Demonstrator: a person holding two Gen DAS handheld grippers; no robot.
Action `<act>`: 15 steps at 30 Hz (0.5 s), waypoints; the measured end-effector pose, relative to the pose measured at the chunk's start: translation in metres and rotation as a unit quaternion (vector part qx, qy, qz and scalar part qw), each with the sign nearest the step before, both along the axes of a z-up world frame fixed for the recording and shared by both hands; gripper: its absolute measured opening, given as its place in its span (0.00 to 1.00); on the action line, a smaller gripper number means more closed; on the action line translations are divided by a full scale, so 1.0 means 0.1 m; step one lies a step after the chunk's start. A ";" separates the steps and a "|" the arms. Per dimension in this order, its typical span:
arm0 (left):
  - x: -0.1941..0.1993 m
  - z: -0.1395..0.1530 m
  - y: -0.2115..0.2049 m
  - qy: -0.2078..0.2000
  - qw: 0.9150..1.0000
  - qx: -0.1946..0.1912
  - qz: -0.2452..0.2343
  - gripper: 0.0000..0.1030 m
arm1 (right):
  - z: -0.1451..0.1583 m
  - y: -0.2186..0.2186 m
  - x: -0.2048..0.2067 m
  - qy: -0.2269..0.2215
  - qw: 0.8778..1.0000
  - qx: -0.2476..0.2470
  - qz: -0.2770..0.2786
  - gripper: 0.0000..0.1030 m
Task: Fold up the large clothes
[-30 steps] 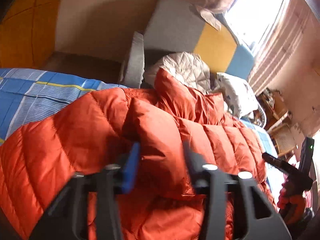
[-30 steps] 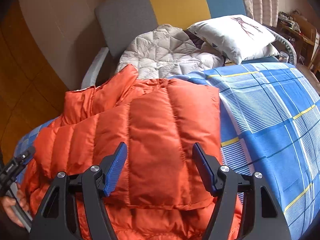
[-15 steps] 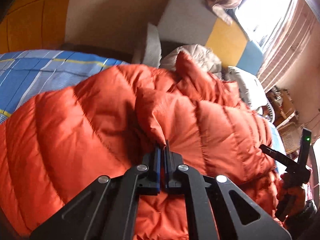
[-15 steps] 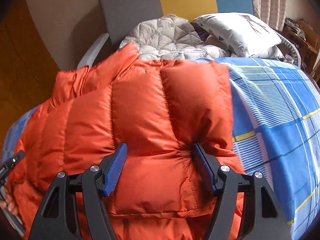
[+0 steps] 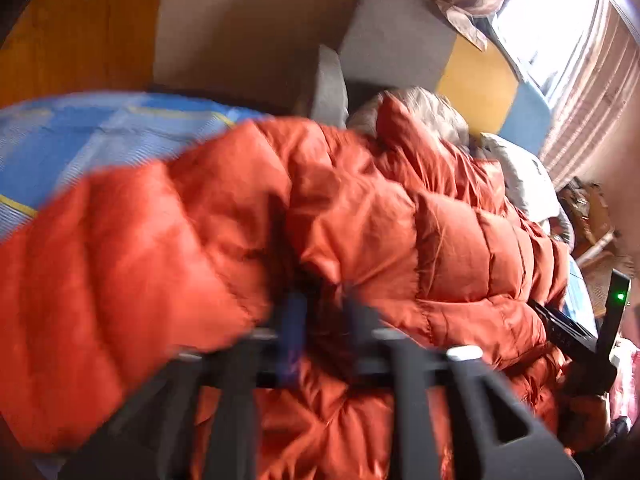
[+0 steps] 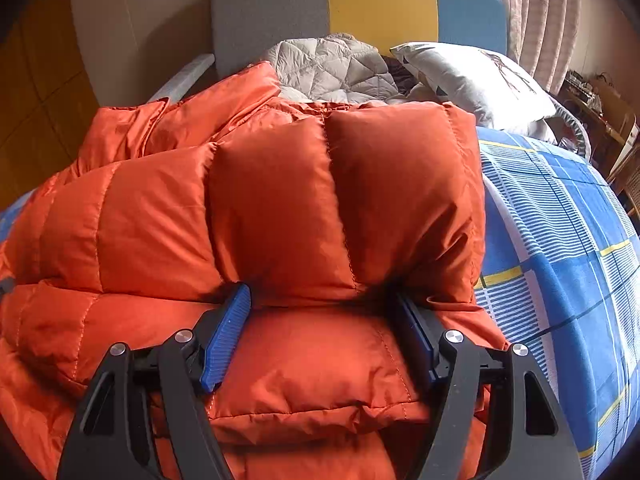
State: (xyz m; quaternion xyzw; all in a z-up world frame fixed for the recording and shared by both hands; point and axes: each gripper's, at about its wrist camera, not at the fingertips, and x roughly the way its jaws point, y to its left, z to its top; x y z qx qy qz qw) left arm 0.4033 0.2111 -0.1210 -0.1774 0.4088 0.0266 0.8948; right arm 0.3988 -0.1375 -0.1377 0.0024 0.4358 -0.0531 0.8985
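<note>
A puffy orange down jacket (image 6: 272, 200) lies folded over itself on the bed. My right gripper (image 6: 320, 312) stands open and wide, pushed down into it, with a quilted panel bulging between the blue pads (image 6: 228, 332). In the blurred left wrist view the jacket (image 5: 360, 208) fills the middle. My left gripper (image 5: 326, 316) is low against it, its jaws opening, with a pinched ridge of orange fabric still between the fingers. The right gripper (image 5: 576, 332) and the hand holding it show at that view's right edge.
A blue plaid bedsheet (image 6: 560, 240) spreads to the right of the jacket. Behind it lie a grey quilted garment (image 6: 332, 68) and a white pillow (image 6: 472, 76) against a grey, yellow and blue headboard (image 6: 380, 4). A curtained window (image 5: 560, 20) is far right.
The left gripper shut on a ridge of the jacket half a second ago and its jaws have now parted. The right gripper has sunk lower into the jacket, still wide.
</note>
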 end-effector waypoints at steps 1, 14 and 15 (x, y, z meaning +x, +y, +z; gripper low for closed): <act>-0.05 0.07 0.01 -0.011 1.000 0.000 0.003 0.48 | 0.00 0.00 0.00 -0.001 1.000 -0.002 0.000 0.69; 0.37 0.05 -0.31 0.013 0.998 0.066 -0.015 0.34 | 0.00 0.02 -0.03 -0.005 1.000 -0.005 0.000 0.69; 0.38 0.00 -0.30 0.019 0.997 0.067 -0.013 0.33 | 0.00 0.02 -0.03 -0.006 1.000 -0.004 0.000 0.69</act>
